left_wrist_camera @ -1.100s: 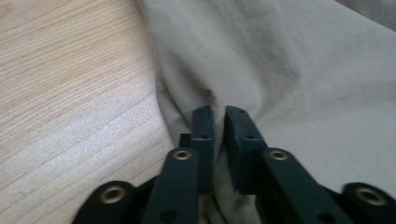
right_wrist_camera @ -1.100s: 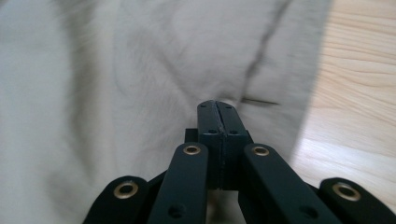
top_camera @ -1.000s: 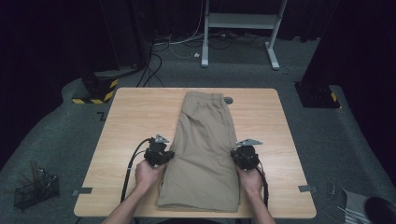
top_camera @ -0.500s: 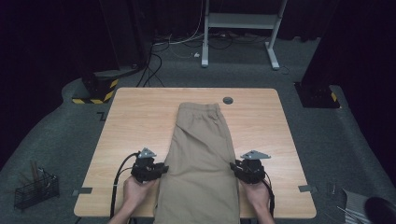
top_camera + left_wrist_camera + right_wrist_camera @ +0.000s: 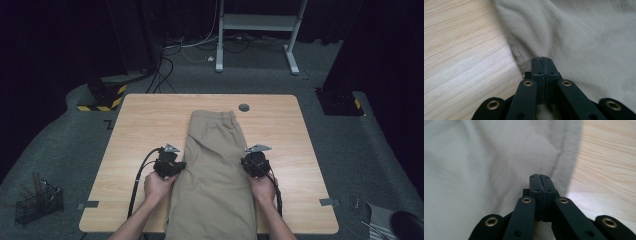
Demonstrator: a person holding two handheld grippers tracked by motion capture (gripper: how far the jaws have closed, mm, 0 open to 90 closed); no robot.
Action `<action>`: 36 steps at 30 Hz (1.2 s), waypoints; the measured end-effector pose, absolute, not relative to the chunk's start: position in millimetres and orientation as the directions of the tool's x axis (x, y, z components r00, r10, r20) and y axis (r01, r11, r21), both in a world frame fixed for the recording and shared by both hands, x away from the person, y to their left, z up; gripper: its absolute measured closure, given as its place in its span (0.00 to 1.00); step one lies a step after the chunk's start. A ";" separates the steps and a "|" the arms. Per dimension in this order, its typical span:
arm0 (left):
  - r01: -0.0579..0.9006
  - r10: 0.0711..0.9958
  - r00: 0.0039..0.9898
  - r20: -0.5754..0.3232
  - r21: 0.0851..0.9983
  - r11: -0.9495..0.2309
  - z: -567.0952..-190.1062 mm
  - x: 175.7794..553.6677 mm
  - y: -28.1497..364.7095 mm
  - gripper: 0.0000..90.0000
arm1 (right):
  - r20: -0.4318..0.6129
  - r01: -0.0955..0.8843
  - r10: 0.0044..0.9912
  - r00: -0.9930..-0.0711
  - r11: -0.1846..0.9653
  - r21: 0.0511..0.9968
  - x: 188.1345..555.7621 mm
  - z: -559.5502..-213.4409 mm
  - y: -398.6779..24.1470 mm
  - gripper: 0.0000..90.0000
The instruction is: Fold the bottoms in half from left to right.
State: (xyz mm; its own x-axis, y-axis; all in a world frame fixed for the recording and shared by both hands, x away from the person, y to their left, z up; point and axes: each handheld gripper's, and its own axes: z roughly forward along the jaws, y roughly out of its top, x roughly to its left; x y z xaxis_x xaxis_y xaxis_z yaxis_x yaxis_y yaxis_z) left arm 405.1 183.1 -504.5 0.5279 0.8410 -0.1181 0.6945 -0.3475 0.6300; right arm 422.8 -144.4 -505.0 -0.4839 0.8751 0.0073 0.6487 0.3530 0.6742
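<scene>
The trousers (image 5: 216, 175) are plain khaki, one colour with no pattern; in the left gripper view (image 5: 586, 37) they look paler, almost grey-beige. The worktop (image 5: 145, 120) is light wood with fine straight grain lines. Both tools, left (image 5: 176, 167) and right (image 5: 251, 166), are black, with small brass-coloured rivets on the arms (image 5: 526, 200). Each tool has a grey plate on top. The floor (image 5: 70, 145) is grey-green, maybe carpet. A base (image 5: 102, 102) beside the worktop has yellow and black stripes.

Wooden table (image 5: 140, 125), grey carpet floor (image 5: 350, 165), dark walls, white desk frame (image 5: 257, 22), loose cables (image 5: 165, 60)
</scene>
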 end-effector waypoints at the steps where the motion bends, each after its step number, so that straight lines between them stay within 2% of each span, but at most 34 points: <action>1: 0.691 0.836 0.536 -0.117 0.630 -0.354 -504.3 401.3 188.1 1.00 | 0.000 0.646 0.881 -0.473 0.347 0.680 420.9 -504.9 -148.1 1.00; 4: 0.706 0.822 0.541 -0.175 0.626 -0.331 -506.7 392.2 199.2 1.00 | 0.041 0.649 0.868 -0.495 0.338 0.682 414.3 -506.7 -159.2 1.00; 7: 0.697 0.836 0.529 -0.145 0.636 -0.330 -504.1 388.3 202.8 0.95 | 0.013 0.638 0.842 -0.539 0.398 0.659 404.0 -507.1 -150.9 0.98; 11: 0.693 0.854 0.483 -0.193 0.680 -0.238 -495.8 402.0 208.6 0.65 | 0.007 0.626 0.851 -0.525 0.380 0.681 404.1 -498.8 -148.2 0.75; 13: 0.690 0.863 0.463 -0.201 0.693 -0.209 -492.5 412.2 207.3 0.55 | 0.021 0.625 0.863 -0.504 0.348 0.699 409.6 -495.8 -149.1 0.68; 17: 0.694 0.874 0.451 -0.178 0.686 -0.218 -494.8 433.8 195.1 0.55 | 0.039 0.638 0.880 -0.473 0.312 0.704 429.0 -496.2 -144.2 0.65; 19: 0.698 0.877 0.452 -0.165 0.677 -0.233 -497.7 442.5 188.9 0.60 | 0.044 0.641 0.882 -0.470 0.307 0.703 437.3 -498.1 -138.8 0.65; 23: 0.726 0.864 0.468 -0.185 0.638 -0.257 -507.2 445.4 185.6 0.89 | 0.032 0.668 0.876 -0.481 0.343 0.661 446.3 -509.3 -129.3 0.79; 24: 0.717 0.860 0.483 -0.168 0.639 -0.278 -509.7 441.0 185.1 0.96 | 0.042 0.664 0.875 -0.483 0.334 0.668 444.4 -511.2 -129.6 0.84; 25: 0.714 0.854 0.490 -0.176 0.643 -0.277 -510.4 432.8 186.5 0.98 | 0.055 0.660 0.869 -0.492 0.331 0.674 441.5 -512.2 -131.4 0.86; 31: 0.693 0.830 0.525 -0.187 0.661 -0.290 -511.5 389.7 195.2 0.97 | 0.056 0.620 0.821 -0.568 0.382 0.686 399.6 -513.9 -139.6 0.85; 34: 0.691 0.843 0.500 -0.199 0.678 -0.251 -510.1 395.7 199.6 0.78 | 0.013 0.615 0.817 -0.576 0.424 0.665 393.7 -506.8 -137.9 0.71; 36: 0.700 0.842 0.492 -0.219 0.675 -0.234 -509.2 403.8 199.9 0.75 | 0.023 0.612 0.839 -0.544 0.378 0.695 400.2 -502.3 -139.0 0.67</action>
State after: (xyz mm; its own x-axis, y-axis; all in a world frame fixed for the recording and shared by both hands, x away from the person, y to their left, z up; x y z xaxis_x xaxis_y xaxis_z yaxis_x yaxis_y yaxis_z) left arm 403.8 199.9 -509.2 0.4925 0.8423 -0.2190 0.6998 -0.2337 0.6750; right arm 400.2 -139.0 -502.3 -0.5436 0.8391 0.0228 0.6120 0.3776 0.6949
